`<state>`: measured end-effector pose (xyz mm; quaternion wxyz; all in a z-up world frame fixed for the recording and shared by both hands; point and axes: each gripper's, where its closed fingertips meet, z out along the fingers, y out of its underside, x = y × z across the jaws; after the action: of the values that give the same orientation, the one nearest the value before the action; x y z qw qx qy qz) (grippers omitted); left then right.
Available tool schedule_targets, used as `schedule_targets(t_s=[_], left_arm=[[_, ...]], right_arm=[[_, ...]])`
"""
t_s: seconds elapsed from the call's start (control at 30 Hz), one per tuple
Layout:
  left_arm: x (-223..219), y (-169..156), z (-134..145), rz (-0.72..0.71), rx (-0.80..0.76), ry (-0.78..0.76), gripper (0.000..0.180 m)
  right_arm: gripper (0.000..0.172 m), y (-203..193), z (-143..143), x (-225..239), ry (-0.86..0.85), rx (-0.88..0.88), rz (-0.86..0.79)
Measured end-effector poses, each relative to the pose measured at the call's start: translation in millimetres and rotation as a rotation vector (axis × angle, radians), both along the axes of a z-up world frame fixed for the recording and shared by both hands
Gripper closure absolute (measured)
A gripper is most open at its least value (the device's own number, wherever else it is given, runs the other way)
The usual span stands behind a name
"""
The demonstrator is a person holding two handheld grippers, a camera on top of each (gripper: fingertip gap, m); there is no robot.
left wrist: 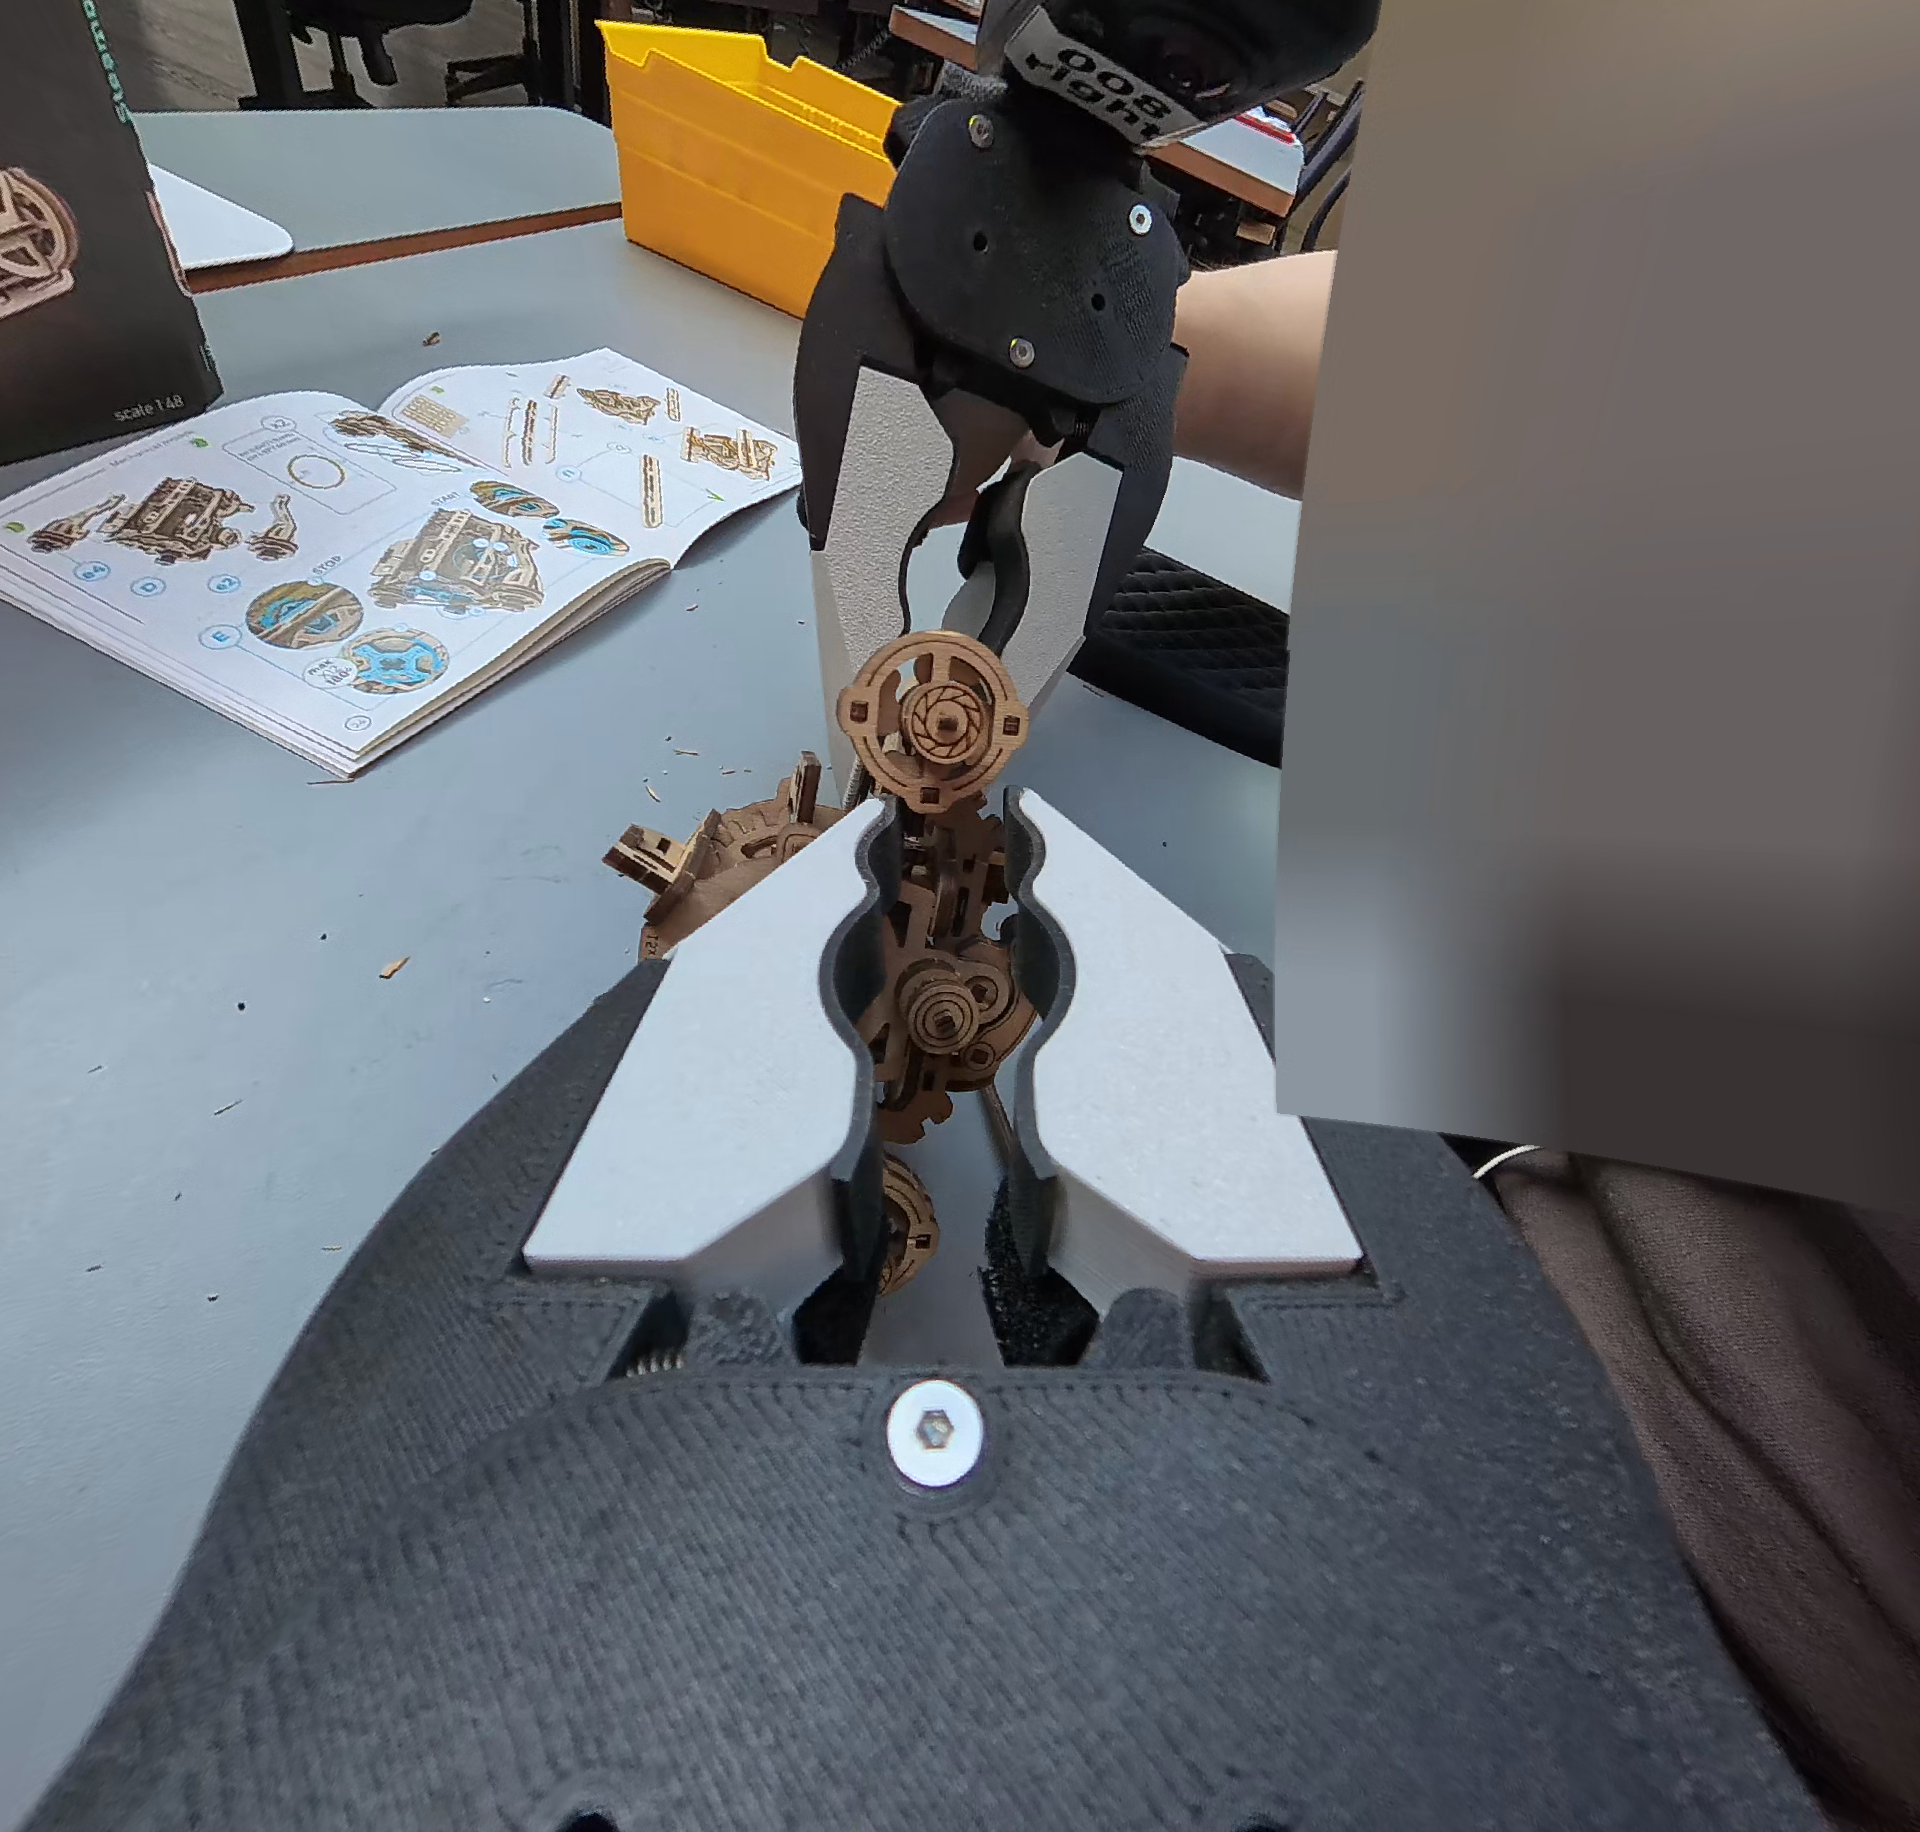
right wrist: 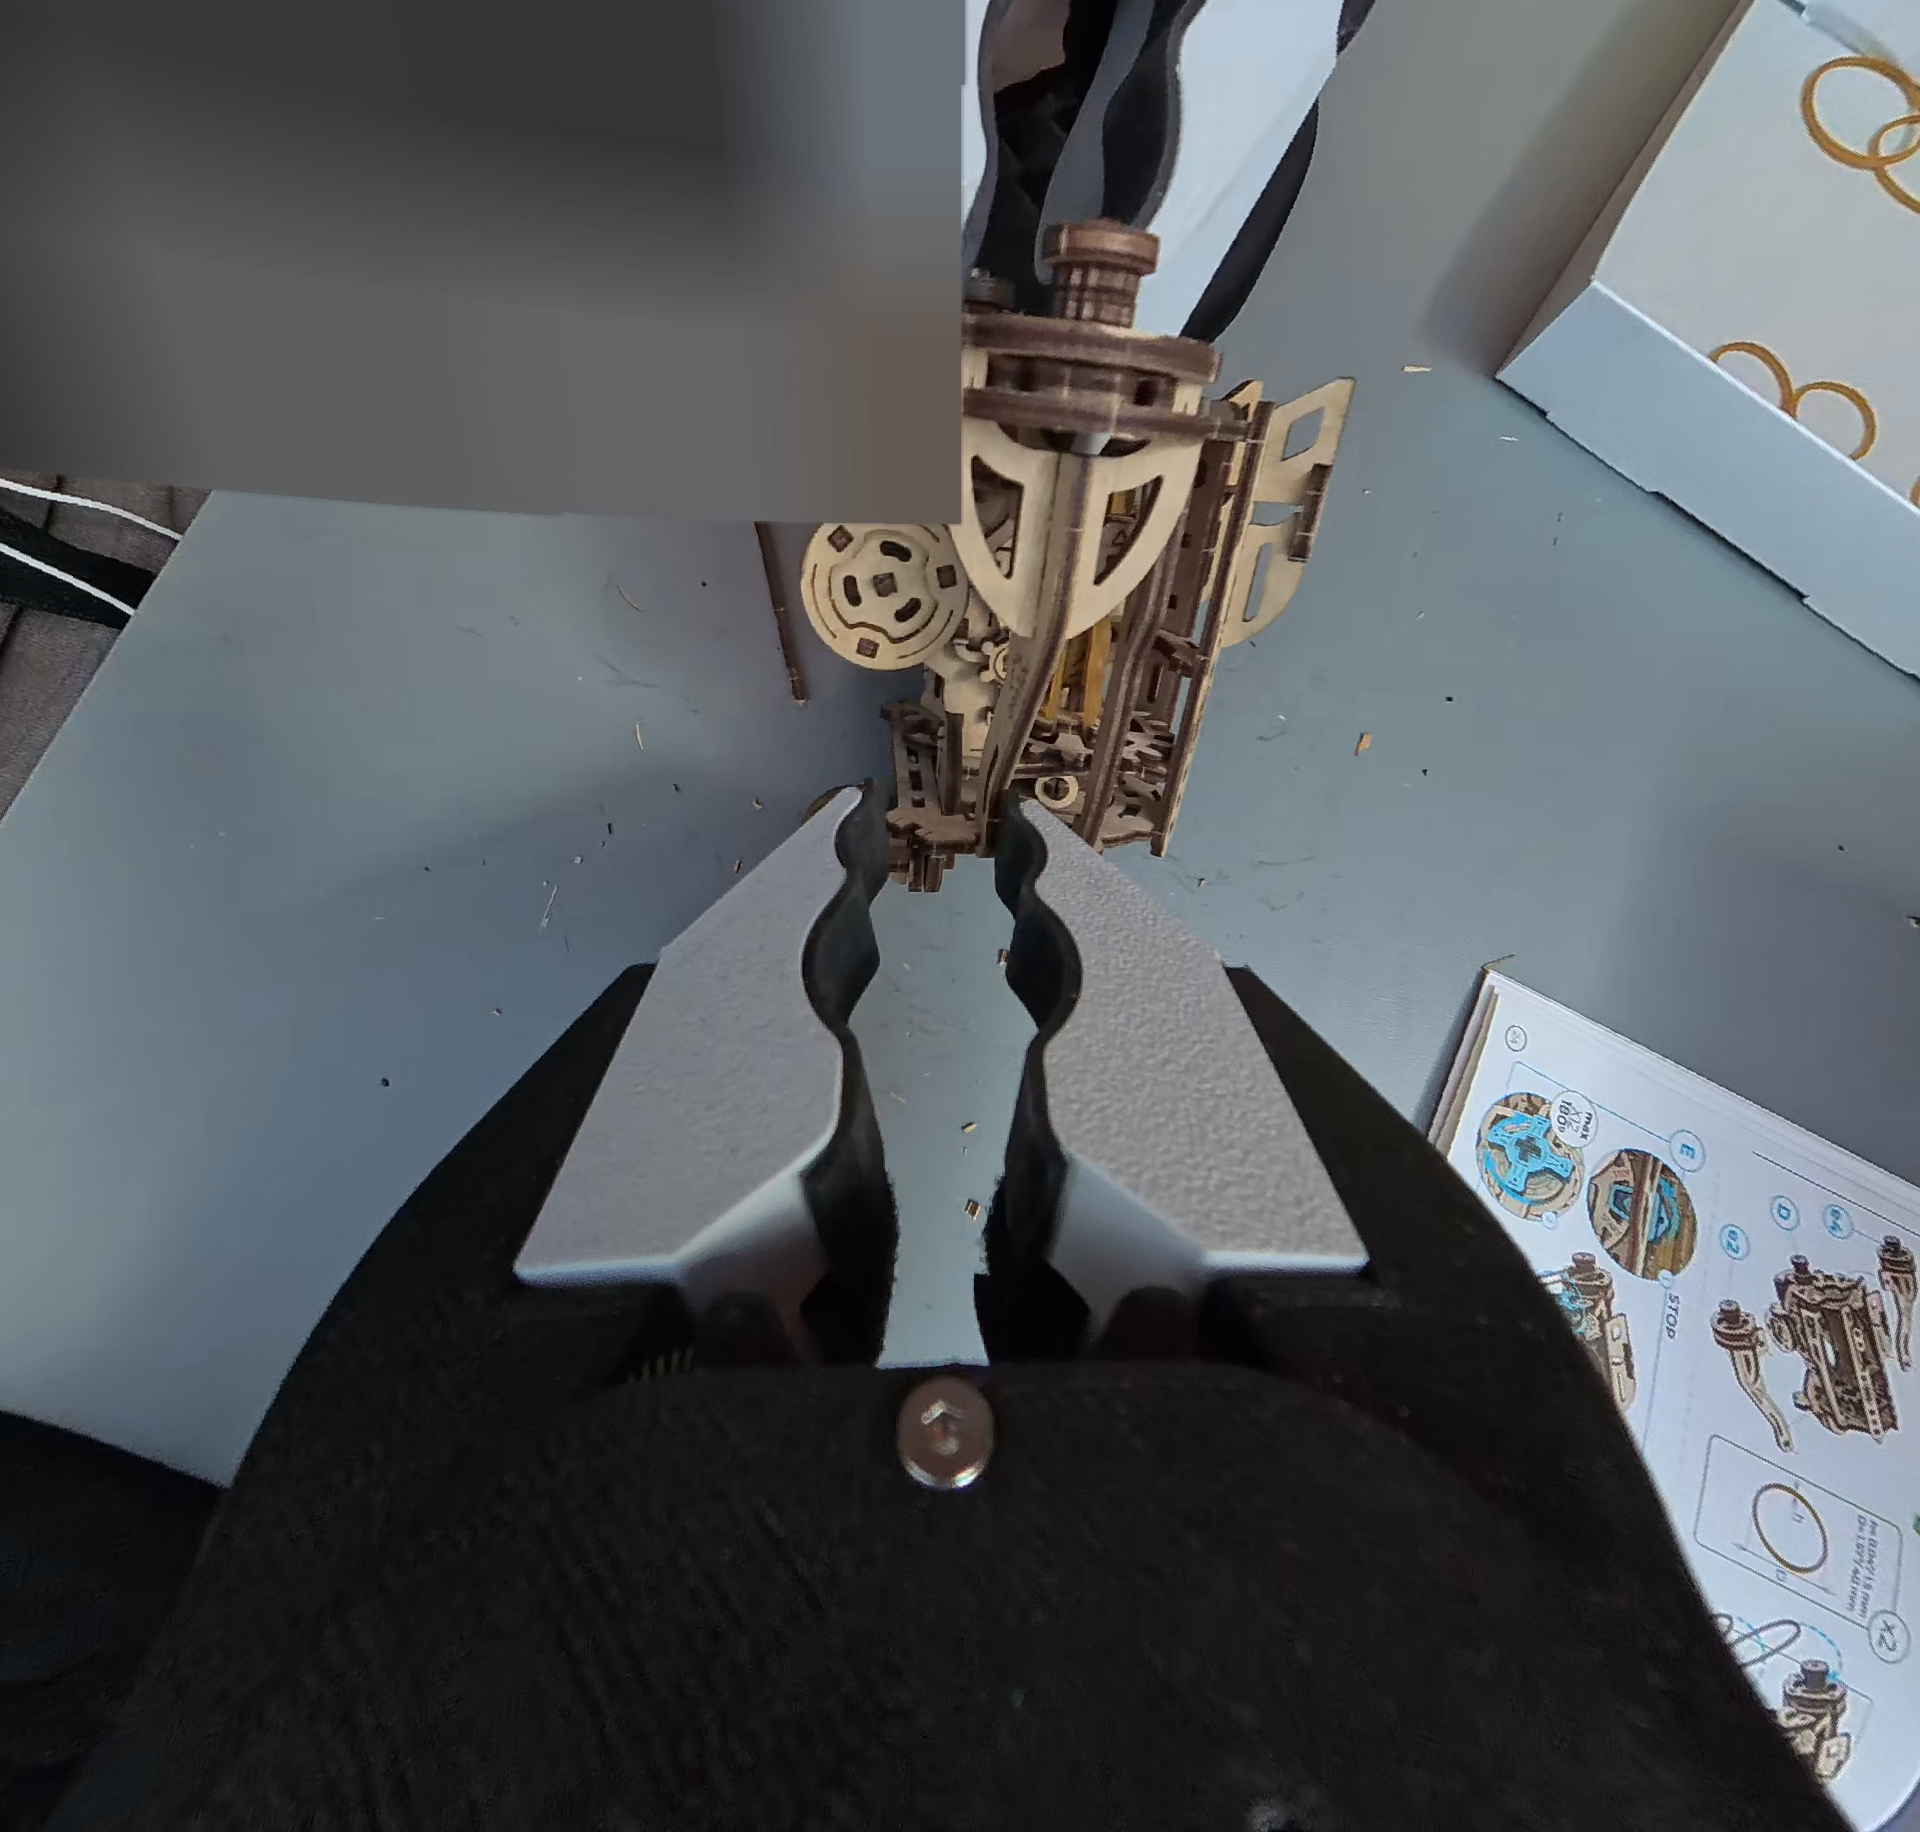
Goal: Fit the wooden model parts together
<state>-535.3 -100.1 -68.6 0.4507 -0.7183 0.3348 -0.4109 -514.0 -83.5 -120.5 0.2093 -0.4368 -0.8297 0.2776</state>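
Note:
A wooden model [left wrist: 940, 1013] of gears and struts sits between the pads of my left gripper [left wrist: 945, 806], which is shut on it. A round wooden wheel [left wrist: 932, 720] sticks out beyond the fingertips. The right gripper comes down from above, and its grey fingers [left wrist: 862, 535] reach the wheel end. In the right wrist view my right gripper [right wrist: 935, 816] is shut on the dark lower end of the model [right wrist: 1091, 556], with both pads touching it. The left gripper's black pads [right wrist: 1132, 68] hold the model's far end there.
An open instruction booklet [left wrist: 395, 535] lies on the grey table [left wrist: 260, 1003] and also shows in the right wrist view [right wrist: 1714, 1315]. A loose wooden part [left wrist: 707, 868] lies under the model. A yellow bin [left wrist: 727, 161], a dark box [left wrist: 83, 224] and a white box [right wrist: 1766, 328] stand around. There is about 6 cm between the tips of the two grippers.

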Motion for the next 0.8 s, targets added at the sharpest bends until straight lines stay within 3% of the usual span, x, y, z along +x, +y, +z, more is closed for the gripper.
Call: schedule_targets(t_s=[0.27, 0.57, 0.8], left_arm=[[1.8, -1.3, -0.6, 0.005, 0.004, 0.007, 0.162], [3.2, -1.9, -0.8, -0.002, 0.008, 0.006, 0.166], [4.4, -2.5, 0.2, -0.006, 0.009, -0.001, 0.165]], right_arm=[[0.151, -2.2, -1.2, 2.0, -0.064, -0.103, -0.037], [0.151, -2.4, -2.3, 4.1, -0.086, 0.03, -0.011], [0.152, -2.2, -2.6, 4.4, -0.046, 0.036, -0.015]])
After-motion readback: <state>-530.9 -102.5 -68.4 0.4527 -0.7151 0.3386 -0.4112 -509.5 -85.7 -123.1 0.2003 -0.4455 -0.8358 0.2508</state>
